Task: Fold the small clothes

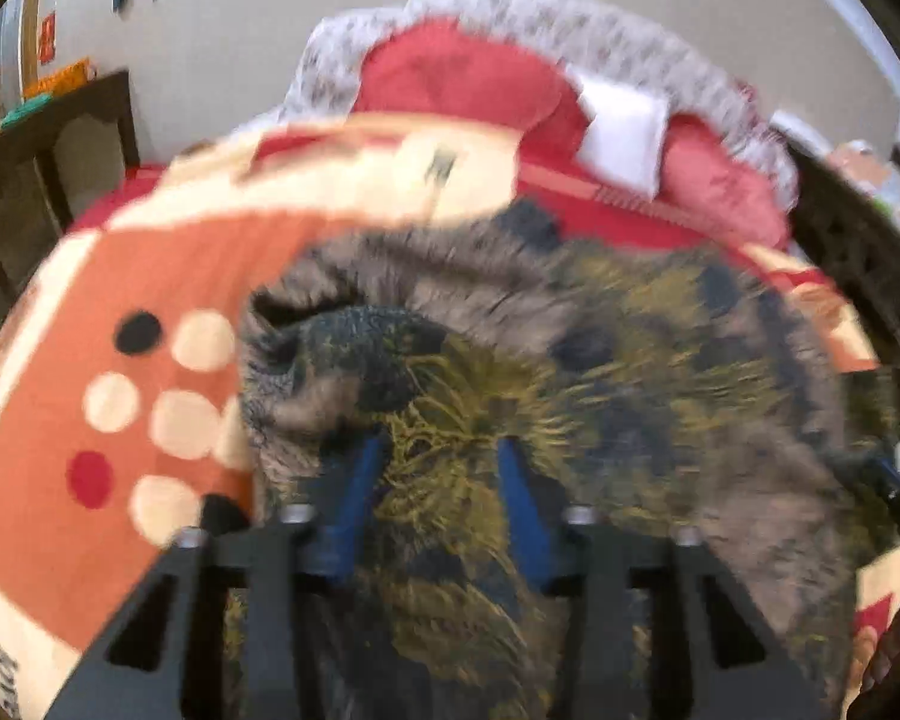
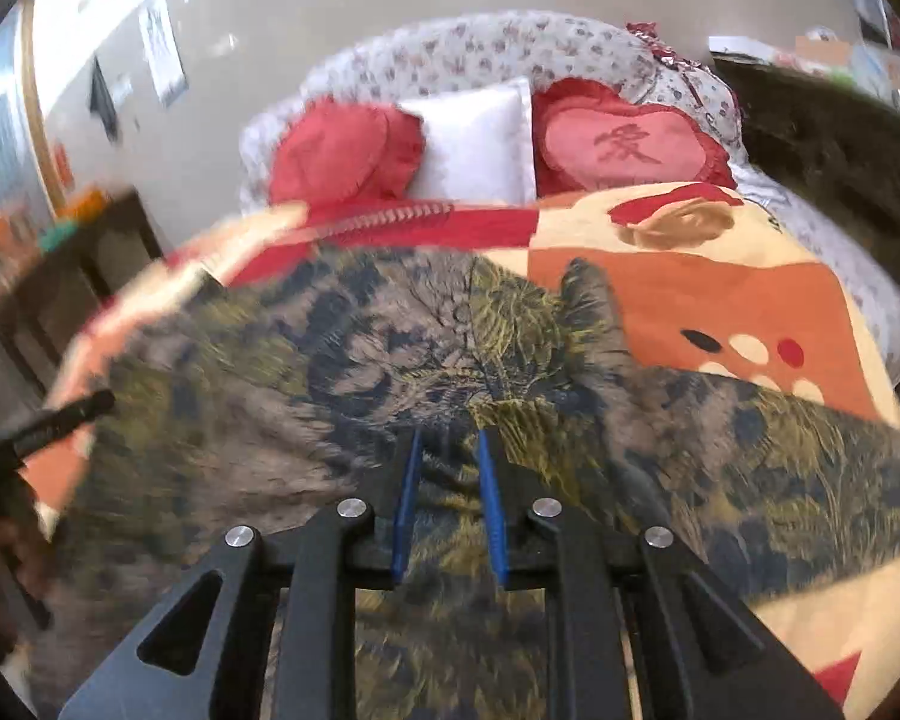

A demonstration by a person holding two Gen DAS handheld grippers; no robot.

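Note:
A small garment (image 1: 630, 360) in a brown, dark blue and yellow print lies spread on the orange and cream bedspread (image 1: 150, 276). My left gripper (image 1: 444, 444) hovers low over the garment's left part, beside a raised fold (image 1: 354, 348). Its blue pads stand apart with cloth showing between them, and I see no pinch. In the right wrist view the garment (image 2: 330, 372) stretches across the bedspread (image 2: 720, 300). My right gripper (image 2: 447, 438) is over the garment's middle with a narrow gap between its pads, over cloth. Both views are blurred.
Red pillows (image 2: 618, 144) and a white pillow (image 2: 474, 144) lean on a flowered headboard (image 2: 450, 54) at the bed's far end. Dark wooden furniture (image 1: 42, 180) stands to the left of the bed. A dark frame (image 1: 858, 252) is on the right.

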